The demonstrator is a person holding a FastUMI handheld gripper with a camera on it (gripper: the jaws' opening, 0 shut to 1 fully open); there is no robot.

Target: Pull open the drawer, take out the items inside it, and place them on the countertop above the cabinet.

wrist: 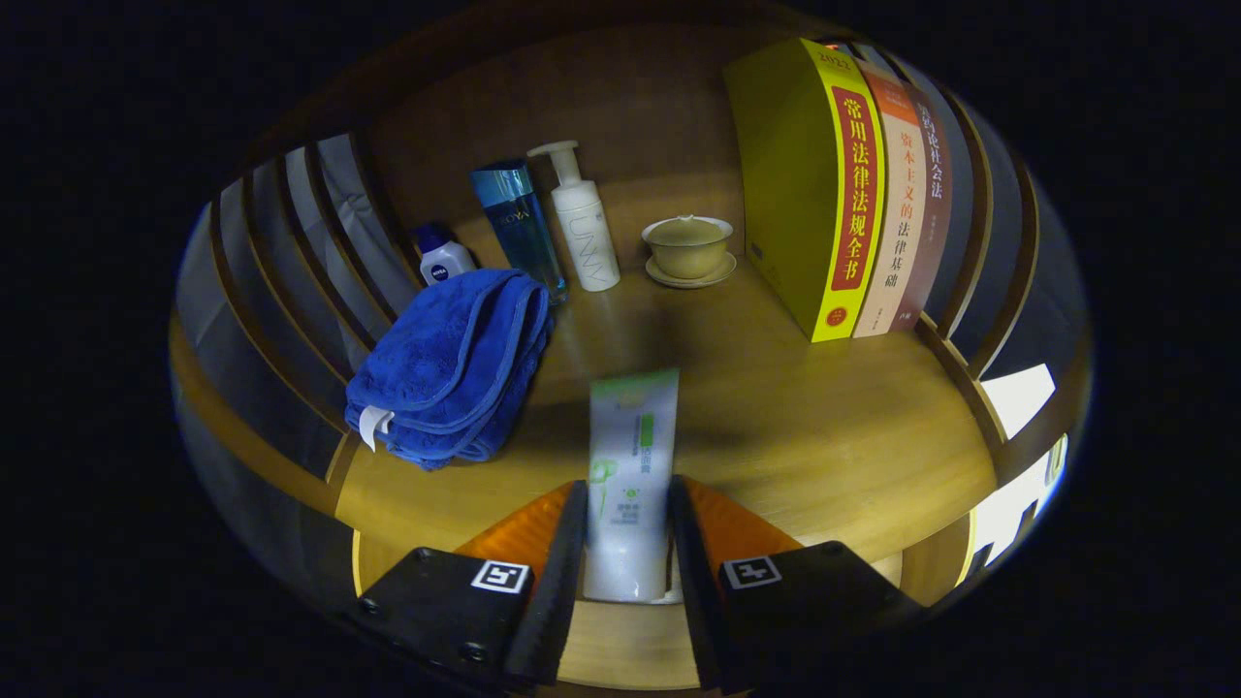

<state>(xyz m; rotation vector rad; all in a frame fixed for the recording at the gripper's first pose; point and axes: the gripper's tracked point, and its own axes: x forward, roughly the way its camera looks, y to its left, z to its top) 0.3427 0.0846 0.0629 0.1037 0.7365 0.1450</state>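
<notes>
Tube (pixel 632 465) lay between both fingers of gripper (pixel 628 543), clamped at its lower end | long axis ran straight ahead along fingers, cap nearest camera | held above wooden countertop (pixel 824 427), right of blue towel (pixel 451 364) | bare wood directly beneath for set-down

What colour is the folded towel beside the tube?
Blue, with a white tag; the towel shows best in the gripper view.
</notes>
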